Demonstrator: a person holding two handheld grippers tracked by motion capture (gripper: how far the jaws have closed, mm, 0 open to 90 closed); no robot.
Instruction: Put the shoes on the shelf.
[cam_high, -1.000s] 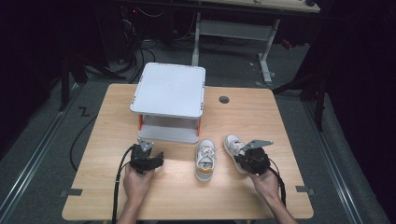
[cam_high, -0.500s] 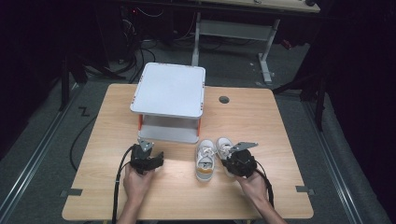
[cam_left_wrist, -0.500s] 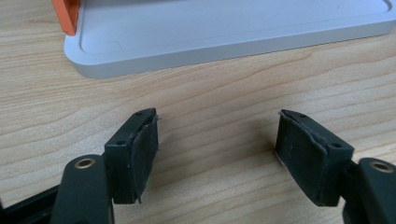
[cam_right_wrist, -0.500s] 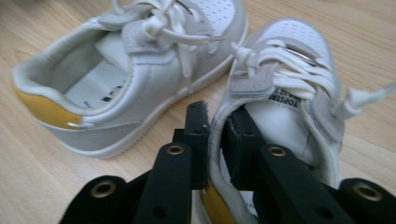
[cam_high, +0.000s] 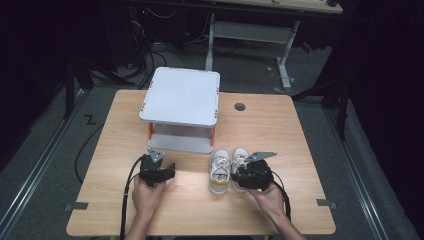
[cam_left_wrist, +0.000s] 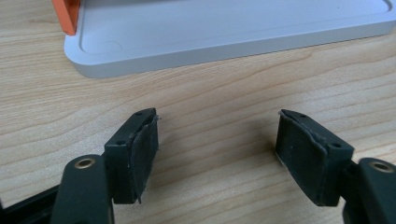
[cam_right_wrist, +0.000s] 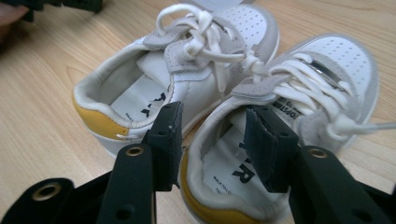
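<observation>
the two small white shoes stand side by side near the middle of the desk's near half, just in front of the near right corner of the grey two-tier stand (cam_high: 180, 107), toes pointing at the far edge. the left shoe (cam_high: 220, 171) has its yellow heel toward the person; the right shoe (cam_high: 240, 159) sits touching or nearly touching it, partly covered by the right tool (cam_high: 248, 176).

in the right gripper view the right tool (cam_right_wrist: 212, 140) has just been opening. its jaws now straddle the inner collar wall of the right shoe (cam_right_wrist: 299, 107), one jaw in the gap beside the left shoe (cam_right_wrist: 187, 70), the other inside the shoe's mouth, and the pads no longer seem to press on the collar. this looks like the release after setting the shoe beside its partner.

to finish it well, i would spread the jaws a little further before moving, so neither pad drags the soft collar. then draw the tool straight back toward the near edge and slightly up, along the shoe's length, not sideways: a sideways pull would nudge the left shoe or twist the pair out of line. watch the loose lace ends, which could catch on a jaw.

the left tool (cam_left_wrist: 217, 154) rests spread and empty over bare desk (cam_left_wrist: 210, 93), just short of the stand's lower tray (cam_left_wrist: 224, 37). it can stay there, well apart from the shoes.
</observation>
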